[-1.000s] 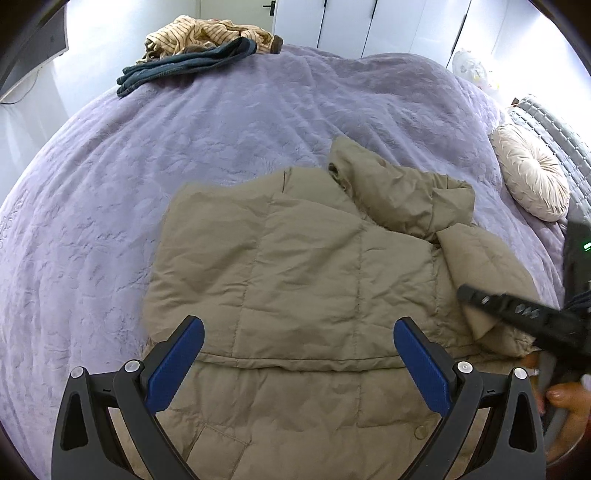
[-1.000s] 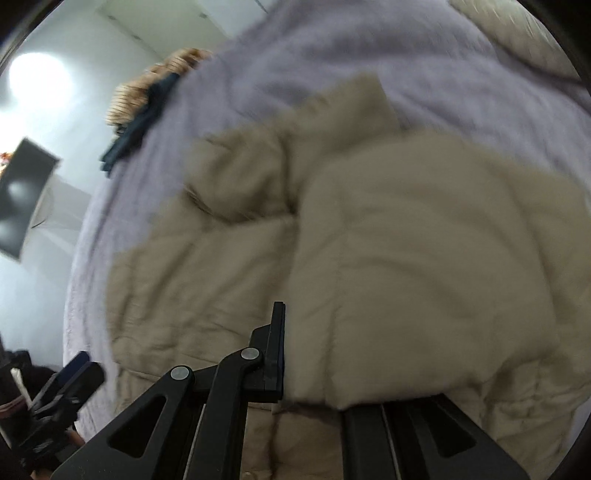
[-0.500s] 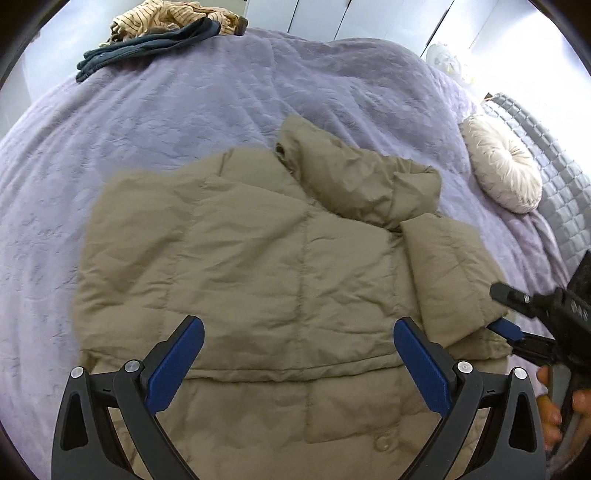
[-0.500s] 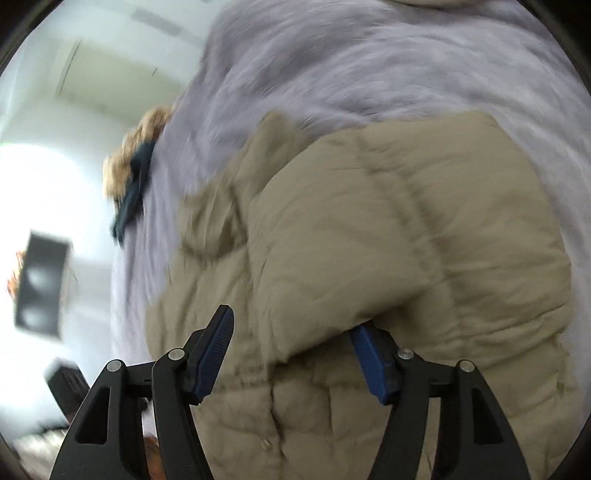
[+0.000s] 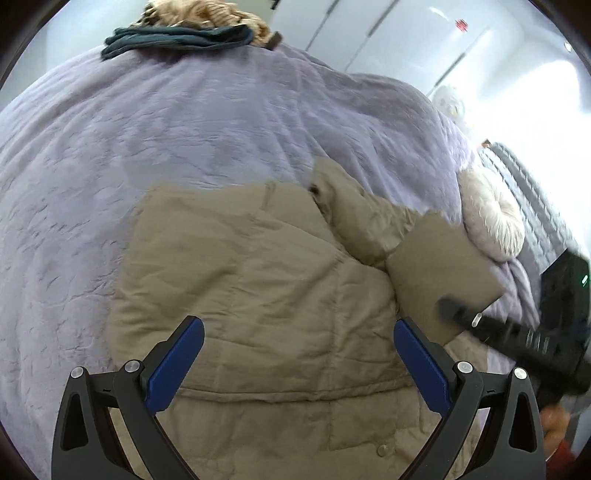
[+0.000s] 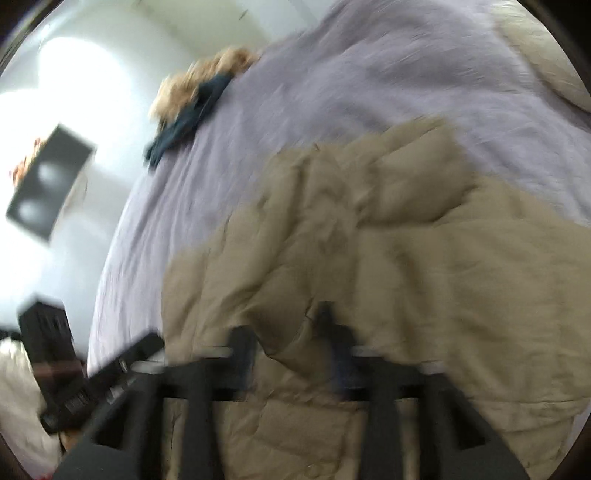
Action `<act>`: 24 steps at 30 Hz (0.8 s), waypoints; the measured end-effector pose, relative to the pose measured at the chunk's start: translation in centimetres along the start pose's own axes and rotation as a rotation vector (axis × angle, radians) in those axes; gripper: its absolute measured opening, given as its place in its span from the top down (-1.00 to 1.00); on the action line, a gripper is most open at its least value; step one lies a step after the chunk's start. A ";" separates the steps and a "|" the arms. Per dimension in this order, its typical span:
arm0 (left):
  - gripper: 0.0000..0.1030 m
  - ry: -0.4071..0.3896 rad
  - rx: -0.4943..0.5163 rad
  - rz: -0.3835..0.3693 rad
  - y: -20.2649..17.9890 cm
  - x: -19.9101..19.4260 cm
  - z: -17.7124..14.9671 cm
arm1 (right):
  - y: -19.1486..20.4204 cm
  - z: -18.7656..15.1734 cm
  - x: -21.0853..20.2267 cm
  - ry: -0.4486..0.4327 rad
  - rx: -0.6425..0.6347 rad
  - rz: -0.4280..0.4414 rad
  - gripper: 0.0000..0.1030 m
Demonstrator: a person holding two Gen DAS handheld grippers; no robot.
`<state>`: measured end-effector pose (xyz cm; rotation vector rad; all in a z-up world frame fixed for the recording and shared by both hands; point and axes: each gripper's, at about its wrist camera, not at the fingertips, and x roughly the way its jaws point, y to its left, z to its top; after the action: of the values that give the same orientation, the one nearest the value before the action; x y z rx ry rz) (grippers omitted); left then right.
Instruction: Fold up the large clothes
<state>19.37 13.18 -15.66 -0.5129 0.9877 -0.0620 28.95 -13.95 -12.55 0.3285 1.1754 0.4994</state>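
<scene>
A khaki puffer jacket (image 5: 258,280) lies spread on the purple bedspread (image 5: 184,129), its collar toward the far side. Its right sleeve (image 5: 439,266) is folded inward over the body. My left gripper (image 5: 299,350) hovers over the jacket's lower half, open, with nothing between its blue pads. One finger (image 5: 465,315) of the right gripper shows by the folded sleeve's edge. In the blurred right wrist view my right gripper (image 6: 288,343) has its jaws opening. Jacket (image 6: 406,258) fabric lies loose in the gap, and the pads do not press on it.
A pile of tan striped and dark blue clothes (image 5: 184,33) sits at the bed's far edge. A round cream cushion (image 5: 491,221) and a grey quilted headboard (image 5: 532,199) are on the right. White cupboard doors (image 5: 388,37) stand behind. A dark screen (image 6: 48,184) hangs on the left wall.
My right gripper, shut on the sleeve a second ago, has opened and let it go, then lifted. The left gripper stayed open while its view shifted across the jacket.
</scene>
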 end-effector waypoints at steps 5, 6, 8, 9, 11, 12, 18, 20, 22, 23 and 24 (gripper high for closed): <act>-1.00 0.027 -0.018 -0.033 0.3 0.3 -0.2 | 0.7 -2.3 1.2 0.058 -0.012 0.000 -0.57; -1.00 0.036 -0.001 -0.042 -0.2 0.6 -0.4 | 0.2 -2.7 1.0 0.062 -0.005 -0.007 -0.57; -1.00 0.054 0.017 -0.069 -1.0 1.4 -0.6 | -1.7 -4.2 -0.4 0.060 0.033 -0.027 -0.57; -1.00 0.064 0.020 -0.083 -1.3 1.8 -0.8 | -2.8 -4.9 -1.1 0.056 0.054 -0.040 -0.57; -1.00 0.096 0.011 -0.104 -2.0 3.4 -0.9 | -6.2 -6.4 -3.2 0.049 0.134 -0.076 -0.57; -1.00 0.118 0.005 -0.112 -2.3 4.4 -0.9 | -8.3 -7.3 -4.2 0.051 0.198 -0.083 -0.57; -0.89 0.171 0.033 -0.130 -4.9 8.0 -0.9 | -18.5 -10.4 -8.8 -0.042 0.560 -0.046 -0.57; -0.35 0.177 0.019 -0.125 -5.2 8.5 -0.7 | -21.1 -10.7 -9.7 -0.114 0.666 -0.010 -0.56; 0.39 0.180 0.010 -0.124 -5.3 8.5 -0.6 | -22.7 -10.8 -10.1 -0.163 0.729 0.014 -0.21; 0.71 0.169 0.017 -0.113 -5.3 8.3 -0.6 | -23.5 -10.7 -9.9 -0.164 0.758 0.001 0.36; 0.71 0.152 0.024 -0.105 -5.3 7.8 -0.7 | -23.8 -10.7 -9.8 -0.156 0.765 -0.007 0.58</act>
<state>24.13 6.08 -19.76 -0.5441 1.1062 -0.2085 20.85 -39.43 -20.40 0.9996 1.1774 -0.0080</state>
